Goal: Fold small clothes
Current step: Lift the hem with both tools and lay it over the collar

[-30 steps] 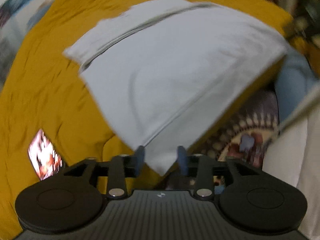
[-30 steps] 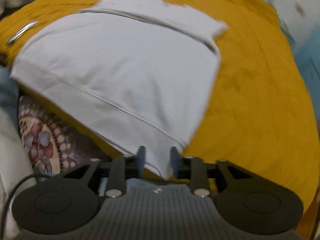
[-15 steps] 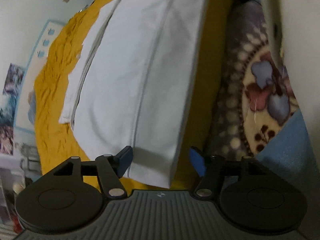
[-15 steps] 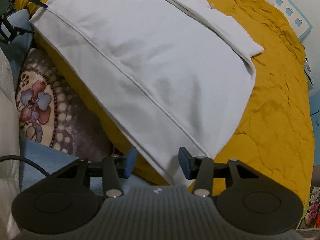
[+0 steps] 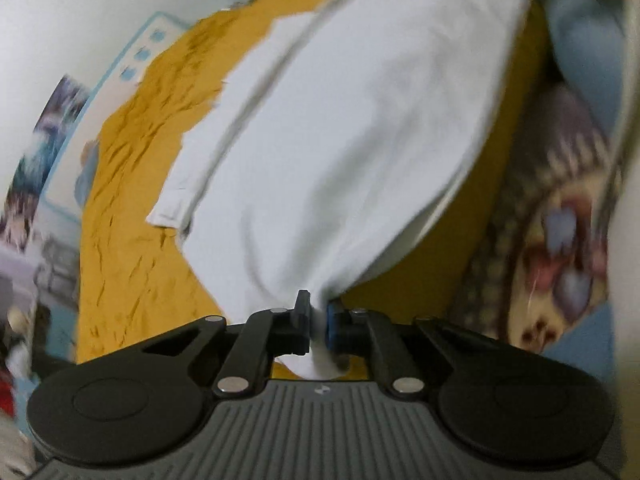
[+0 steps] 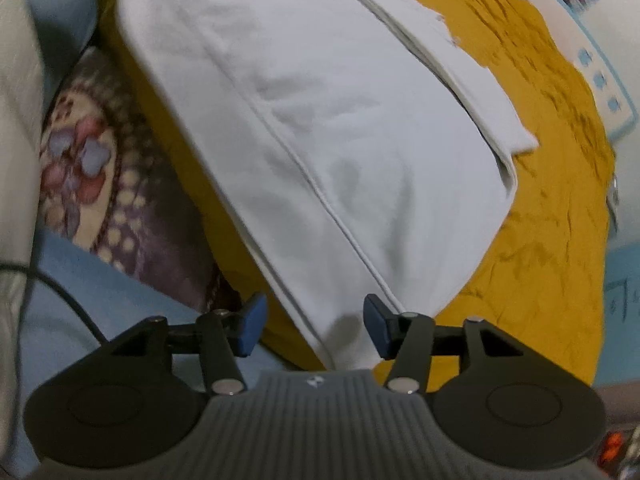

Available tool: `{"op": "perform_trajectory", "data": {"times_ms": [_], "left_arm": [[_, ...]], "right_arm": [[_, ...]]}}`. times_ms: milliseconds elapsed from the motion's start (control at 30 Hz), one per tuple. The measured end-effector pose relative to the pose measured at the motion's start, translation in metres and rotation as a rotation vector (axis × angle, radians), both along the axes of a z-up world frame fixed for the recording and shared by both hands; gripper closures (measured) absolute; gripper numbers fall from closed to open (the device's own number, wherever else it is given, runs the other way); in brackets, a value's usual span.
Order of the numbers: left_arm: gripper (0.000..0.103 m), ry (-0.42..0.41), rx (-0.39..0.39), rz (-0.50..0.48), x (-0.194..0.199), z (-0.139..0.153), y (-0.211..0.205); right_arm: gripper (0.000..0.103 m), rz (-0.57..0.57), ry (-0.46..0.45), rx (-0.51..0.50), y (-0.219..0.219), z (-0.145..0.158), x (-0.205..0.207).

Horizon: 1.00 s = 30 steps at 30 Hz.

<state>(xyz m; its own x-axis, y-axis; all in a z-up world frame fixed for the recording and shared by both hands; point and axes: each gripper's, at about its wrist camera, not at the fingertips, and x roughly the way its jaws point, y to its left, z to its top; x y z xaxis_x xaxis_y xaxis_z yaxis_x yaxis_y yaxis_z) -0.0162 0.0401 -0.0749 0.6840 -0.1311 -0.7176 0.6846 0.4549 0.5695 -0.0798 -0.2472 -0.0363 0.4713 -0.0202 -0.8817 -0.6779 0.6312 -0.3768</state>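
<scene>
Pinching one near corner of the white garment (image 5: 340,152), the left tool (image 5: 318,320) has its jaws closed on a small bunch of cloth, and the fabric gathers into a tight neck just above the pads. The right tool (image 6: 312,326) stands with its jaws wide apart around the other near corner, the hem lying between the blue pads (image 6: 250,326) but not yet clamped. The garment (image 6: 320,128) lies spread on the mustard bedspread (image 6: 540,200), its near hem hanging at the near edge of the bed, with a folded sleeve or side panel tucked along its far side. Beyond the bed edge a patterned blanket (image 6: 92,168) shows below.

Judging by the way it puckers and drapes, the cloth is light, thin and very soft, with no stiffness of its own; it will sag between two grips and slide easily over the bedspread. The stitched hem band looks the firmest part, so the two hem corners are the sensible places to hold. A shallow pinch risks slipping out, so the right tool probably needs a good bite of the doubled hem before any lift.
</scene>
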Motion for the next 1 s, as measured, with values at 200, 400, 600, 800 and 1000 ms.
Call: {"op": "perform_trajectory", "data": {"times_ms": [200, 400, 600, 800, 1000], "left_arm": [[0.095, 0.014, -0.200, 0.114, 0.015, 0.052, 0.006], [0.095, 0.014, -0.285, 0.152, 0.022, 0.076, 0.007], [0.096, -0.015, -0.324, 0.192, 0.030, 0.094, 0.012], [0.096, -0.073, -0.355, 0.204, 0.058, 0.123, 0.012], [0.096, -0.221, -0.388, 0.210, 0.107, 0.160, 0.004]], "right_arm": [[0.054, 0.103, -0.032, -0.168, 0.008, -0.025, -0.008], [0.092, 0.153, -0.088, -0.286, 0.010, -0.035, -0.015], [0.103, 0.122, -0.123, -0.209, 0.003, 0.023, -0.017], [0.103, 0.032, -0.326, -0.210, -0.001, 0.096, 0.006], [0.103, -0.021, -0.571, -0.235, -0.002, 0.153, 0.060]]}}
